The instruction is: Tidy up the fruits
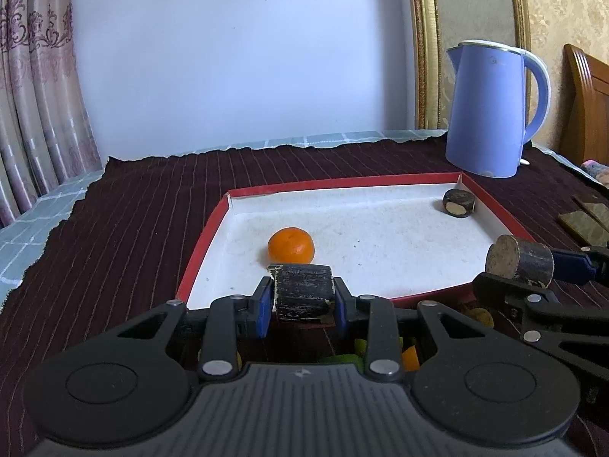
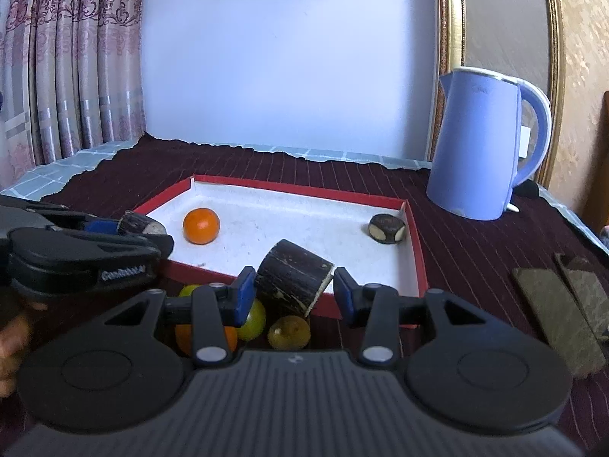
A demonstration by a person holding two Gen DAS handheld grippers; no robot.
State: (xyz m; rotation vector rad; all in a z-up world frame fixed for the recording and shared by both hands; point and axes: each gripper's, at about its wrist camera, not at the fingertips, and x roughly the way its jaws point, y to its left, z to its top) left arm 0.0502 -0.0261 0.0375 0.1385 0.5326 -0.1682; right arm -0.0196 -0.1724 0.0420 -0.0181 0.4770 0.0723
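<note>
A red-rimmed tray with a white floor lies on the dark cloth. An orange and a dark sugarcane stub lie in it; both also show in the right wrist view, the orange and the stub. My left gripper is shut on a dark sugarcane piece above the tray's near rim. My right gripper is shut on another sugarcane piece, seen from the left wrist at the tray's right edge.
Several small green, yellow and orange fruits lie on the cloth in front of the tray. A blue kettle stands behind the tray at right. Flat dark slabs lie at far right. Curtains hang at left.
</note>
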